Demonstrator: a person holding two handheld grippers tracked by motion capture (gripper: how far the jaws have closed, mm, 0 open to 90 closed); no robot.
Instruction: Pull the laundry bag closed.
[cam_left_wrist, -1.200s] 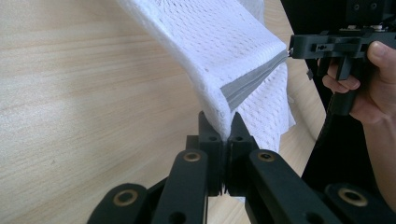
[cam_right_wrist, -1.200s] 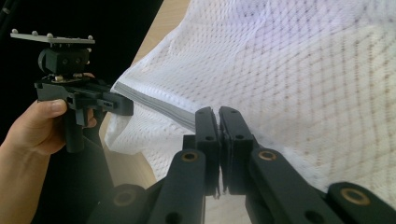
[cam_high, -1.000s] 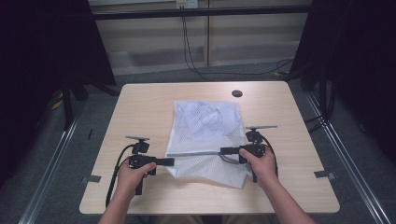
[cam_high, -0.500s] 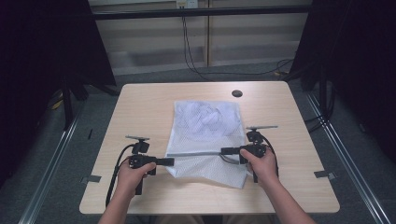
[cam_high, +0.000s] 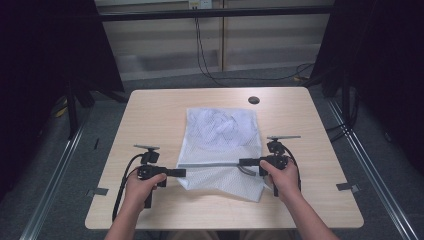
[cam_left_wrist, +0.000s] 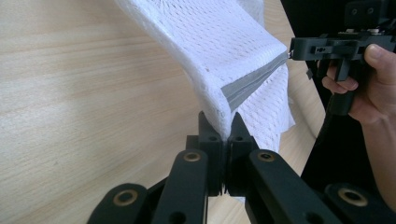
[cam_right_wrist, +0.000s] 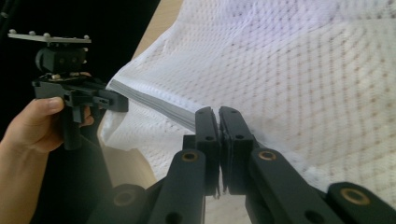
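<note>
Thing in hand: a white mesh laundry bag (cam_high: 222, 145), lying flat in the middle of the tabletop (cam_high: 150, 110), with crumpled pale cloth showing through its far half.
Grey band: a zipper strip (cam_high: 210, 164) runs across the bag near the person's side, and right now it's pulled taut between the two hands.
Left hand-held gripper (cam_high: 182, 173): jaws pressed together on the left end of that strip, mesh bunched up between them in the left gripper view (cam_left_wrist: 223, 122).
Right hand-held gripper (cam_high: 242, 161): jaws clamped on the strip's right end (cam_right_wrist: 215, 122).
Weight: light, by the look of it; it lifts into a ridge with no sag.
Feel: soft and floppy, it won't hold a shape; open weave could snag on jaw edges.
Best hold: the grey strip, the firmest part; the loose mesh just stretches and slips.
</note>
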